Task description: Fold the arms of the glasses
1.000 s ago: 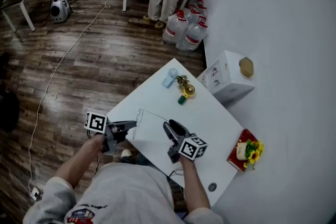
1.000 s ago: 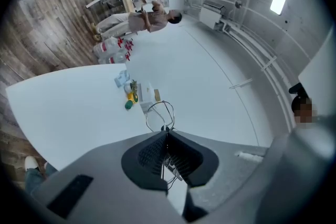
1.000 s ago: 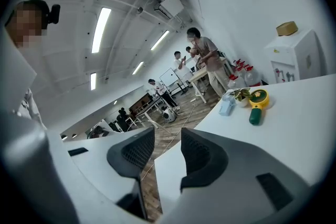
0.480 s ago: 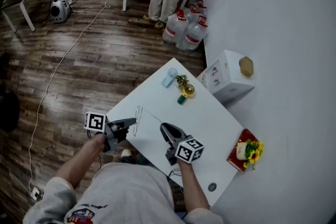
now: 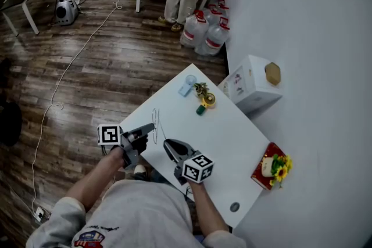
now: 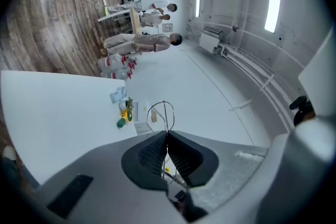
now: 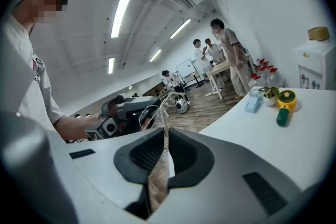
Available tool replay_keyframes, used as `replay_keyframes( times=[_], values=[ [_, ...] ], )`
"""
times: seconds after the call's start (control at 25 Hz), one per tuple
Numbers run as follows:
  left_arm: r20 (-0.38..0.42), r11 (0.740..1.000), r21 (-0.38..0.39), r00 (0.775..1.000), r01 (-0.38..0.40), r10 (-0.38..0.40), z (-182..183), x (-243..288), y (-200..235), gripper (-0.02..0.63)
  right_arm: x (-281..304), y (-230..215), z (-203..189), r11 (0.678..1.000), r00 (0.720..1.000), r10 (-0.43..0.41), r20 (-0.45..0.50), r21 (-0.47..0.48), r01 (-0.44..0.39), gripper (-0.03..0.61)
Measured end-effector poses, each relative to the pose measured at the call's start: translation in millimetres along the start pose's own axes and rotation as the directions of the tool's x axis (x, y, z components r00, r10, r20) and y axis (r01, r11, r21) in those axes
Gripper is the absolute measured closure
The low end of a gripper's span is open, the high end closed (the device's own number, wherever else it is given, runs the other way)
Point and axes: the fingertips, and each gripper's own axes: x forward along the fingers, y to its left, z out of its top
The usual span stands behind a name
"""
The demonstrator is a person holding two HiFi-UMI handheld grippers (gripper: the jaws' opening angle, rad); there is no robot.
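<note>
Left tongs clamped shut on the frame of the glasses, which hang in air above the left edge of the bench. Right tongs nearly closed, pinching 1 thin arm. Judgement: swing that arm slowly about its hinge toward the lenses, left grip steady, no twisting.

Head view: above the near edge of the white table, facing steeply down, far enough off to take in the whole top.
Left gripper view: at the table's left edge, level, very near the glasses.
Right gripper view: low over the table's near part.
Shared: glasses and the far-corner yellow toy.
</note>
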Motion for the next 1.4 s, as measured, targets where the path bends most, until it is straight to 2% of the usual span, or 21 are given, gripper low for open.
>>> replay_keyframes(
  times=[0.48,0.64,0.76,0.84,0.92,1.0,1.08,1.24,1.4],
  values=[
    [-0.009,1.0,-0.011,1.0,0.02,-0.021,-3.0,2.5,-9.8,0.606,15.1,21.6,-8.2,0.999,0.999,0.027,-0.036,-0.027,-0.028,0.546],
    [-0.001,1.0,0.013,1.0,-0.008,0.008,-0.3,0.7,-3.8,0.606,10.5,14.6,-12.8,1.0,0.999,0.001,-0.042,-0.024,-0.002,0.461],
    [0.016,1.0,0.014,1.0,-0.013,0.013,1.3,2.2,0.7,0.606,-1.4,0.8,-17.9,1.0,0.999,-0.027,-0.025,0.01,0.027,0.448],
    [0.022,0.999,0.03,0.999,-0.037,0.037,3.6,2.0,5.9,0.606,-11.8,-16.4,-15.0,0.995,0.997,-0.079,0.016,0.063,0.078,0.459],
    [0.028,0.997,0.049,0.998,-0.06,0.058,7.8,0.8,9.5,0.606,-23.7,-40.2,-7.8,0.977,0.981,-0.186,0.057,0.114,0.178,0.487],
    [0.034,0.996,0.062,0.997,-0.07,0.068,11.4,-0.5,12.5,0.606,-37.6,-62.0,0.8,0.948,0.95,-0.298,0.094,0.14,0.284,0.549],
    [0.042,0.995,0.07,0.996,-0.075,0.073,14.3,-3.1,15.9,0.606,-49.6,-75.3,8.9,0.923,0.919,-0.374,0.123,0.148,0.355,0.572],
    [0.068,0.99,0.093,0.992,-0.109,0.103,20.9,-11.7,21.0,0.606,-67.7,-85.6,30.5,0.887,0.868,-0.462,0.181,0.118,0.447,0.574],
    [0.077,0.984,0.114,0.989,-0.136,0.128,23.4,-11.9,25.7,0.606,-81.8,-83.6,54.9,0.867,0.834,-0.491,0.25,0.046,0.497,0.575]
  ],
)
